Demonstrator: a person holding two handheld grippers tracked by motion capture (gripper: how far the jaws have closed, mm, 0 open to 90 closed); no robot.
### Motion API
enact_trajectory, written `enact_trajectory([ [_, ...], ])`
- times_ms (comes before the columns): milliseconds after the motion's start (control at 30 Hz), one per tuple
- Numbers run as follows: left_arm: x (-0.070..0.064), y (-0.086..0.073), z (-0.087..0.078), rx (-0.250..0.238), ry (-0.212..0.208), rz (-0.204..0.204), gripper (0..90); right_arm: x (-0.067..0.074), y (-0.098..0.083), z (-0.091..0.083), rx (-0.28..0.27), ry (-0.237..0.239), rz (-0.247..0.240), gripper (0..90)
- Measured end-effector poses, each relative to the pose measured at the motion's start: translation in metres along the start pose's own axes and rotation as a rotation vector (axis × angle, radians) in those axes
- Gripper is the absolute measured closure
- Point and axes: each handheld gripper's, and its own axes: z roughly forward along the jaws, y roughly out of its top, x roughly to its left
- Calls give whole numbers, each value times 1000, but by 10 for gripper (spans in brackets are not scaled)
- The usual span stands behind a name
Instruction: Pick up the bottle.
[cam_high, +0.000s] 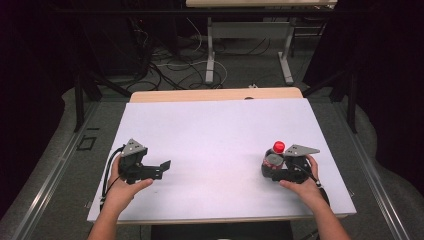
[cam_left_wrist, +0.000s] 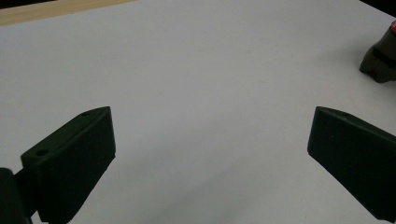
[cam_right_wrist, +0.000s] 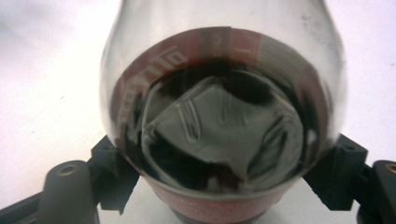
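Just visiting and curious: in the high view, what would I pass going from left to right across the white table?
Left gripper, jaws open → bare white table → bottle with a red cap, held in the right gripper.

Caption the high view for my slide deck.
Right hand-held gripper grips a red-capped bottle; left hand-held gripper rests open.

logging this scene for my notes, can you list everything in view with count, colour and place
clear plastic bottle with red cap and dark drink: one, red label, right side of the white surface, upright between the right tool's jaws
white table surface: one, covering the table, pale wood edge at the far side
grey metal table legs: two, on the floor beyond the table
loose cables: several, dark and white, on the far floor
left tool: one, black, left side of the surface, jaws wide apart, nothing between them
right tool: one, black, jaws against the bottle
hands: two, each holding a tool
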Motion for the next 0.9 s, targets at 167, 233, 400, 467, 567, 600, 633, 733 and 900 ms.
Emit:
enact_trajectory([
  [167,0,0,1,0,1,1,12,1,2,-1,-2,6,9,262],
  [233,0,0,1,0,1,1,12,1,2,-2,0,15,18,262],
  [400,0,0,1,4,5,19,12,2,3,-3,5,5,16,263],
  [467,0,0,1,2,4,18,12,1,3,-2,1,6,17,263],
  [567,0,0,1,1,4,18,12,3,4,-3,8,-3,16,267],
  [600,0,0,1,0,4,16,12,2,4,-3,6,1,14,269],
  [633,0,0,1,0,5,19,12,2,5,-3,8,0,14,270],
  [733,-1,0,1,-2,4,19,12,2,6,-3,13,-3,15,273],
  [900,-1,0,1,5,-1,20,12,3,7,-4,15,2,43,275],
])
